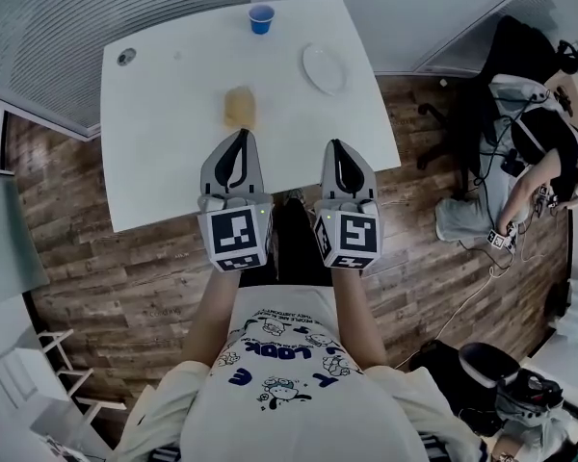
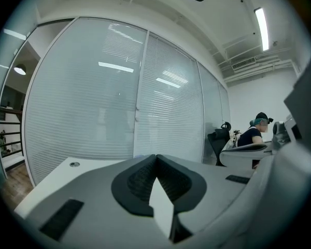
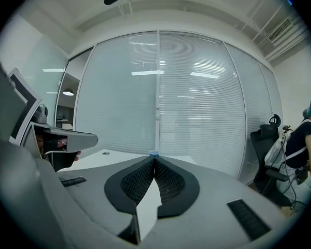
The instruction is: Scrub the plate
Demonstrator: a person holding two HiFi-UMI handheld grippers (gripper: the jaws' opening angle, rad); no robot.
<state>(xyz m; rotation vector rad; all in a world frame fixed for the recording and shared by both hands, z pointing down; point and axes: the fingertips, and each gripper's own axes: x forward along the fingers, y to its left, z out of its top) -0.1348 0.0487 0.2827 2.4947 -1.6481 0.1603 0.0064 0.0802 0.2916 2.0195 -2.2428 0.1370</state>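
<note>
Both gripper views are filled mostly by grey jaw housing, which hides the tabletop. The soft tan pad [image 1: 239,107] ahead of the left gripper [image 1: 241,135] is too blurred to identify. A white rectangular table [image 1: 164,152] stands on brown wood-plank flooring [image 1: 96,277], beside glass walls with blinds [image 2: 93,97]. Both the left and the right gripper [image 1: 335,144] have their jaws pressed together, with nothing between them. The white oval plate [image 1: 324,68] lies beyond the right gripper, well apart.

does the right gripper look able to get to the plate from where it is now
Probably yes: the plate lies just ahead of the right gripper, with only bare table between them. The sponge and cup sit off to the left of that path.
</note>
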